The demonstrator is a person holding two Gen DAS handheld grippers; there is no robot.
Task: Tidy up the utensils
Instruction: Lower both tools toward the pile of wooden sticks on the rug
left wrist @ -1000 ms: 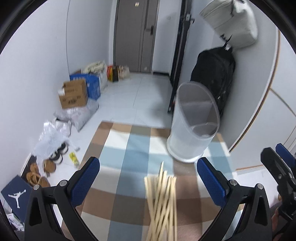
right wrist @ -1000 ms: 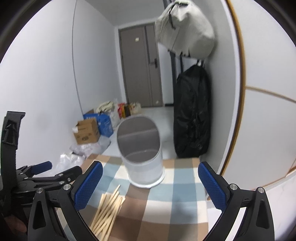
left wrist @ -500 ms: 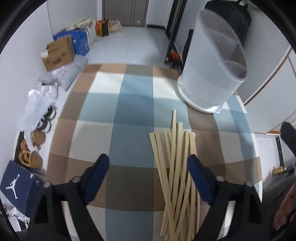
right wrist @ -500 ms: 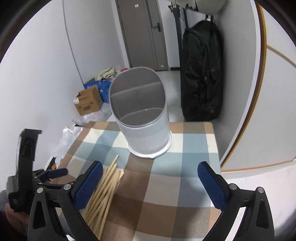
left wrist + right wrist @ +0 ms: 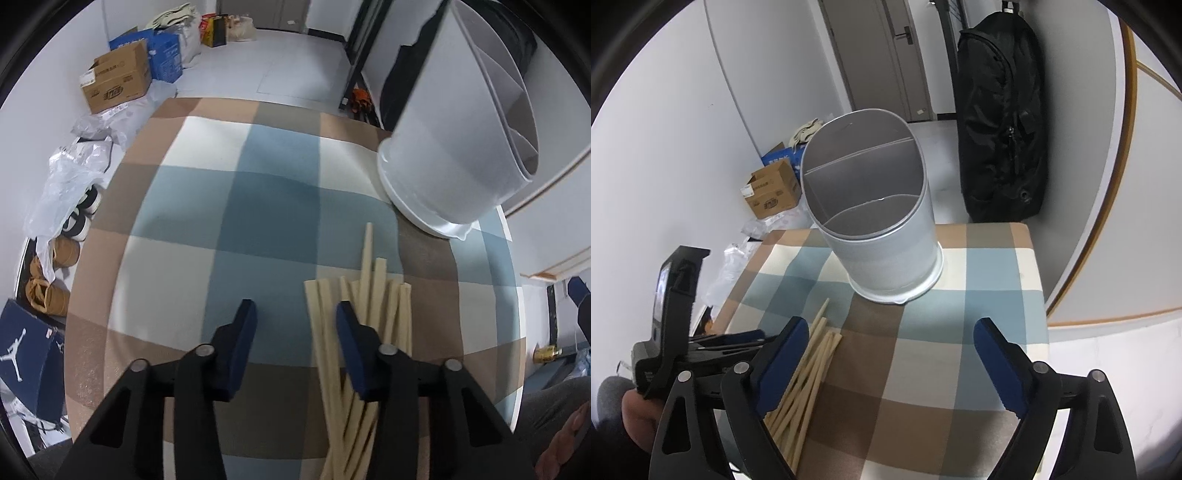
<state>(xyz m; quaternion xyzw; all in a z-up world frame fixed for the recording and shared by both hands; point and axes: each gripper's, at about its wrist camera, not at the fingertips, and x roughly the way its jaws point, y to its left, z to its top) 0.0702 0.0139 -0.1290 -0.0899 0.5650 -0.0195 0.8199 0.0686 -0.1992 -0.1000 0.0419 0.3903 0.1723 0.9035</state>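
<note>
On the checked cloth (image 5: 258, 206) the left gripper (image 5: 293, 325) hovered low, its jaws partly open and holding nothing — the right pad (image 5: 351, 343) sat over the left edge of the chopsticks (image 5: 373, 291). Right of them and apart, the divided holder (image 5: 882, 229) stood upright. Farther right, the right gripper (image 5: 886, 365) hung wide open and empty.

Pale wooden chopsticks (image 5: 364, 317) piled loosely on cloth; divided white holder (image 5: 875, 218) upright nearby
</note>
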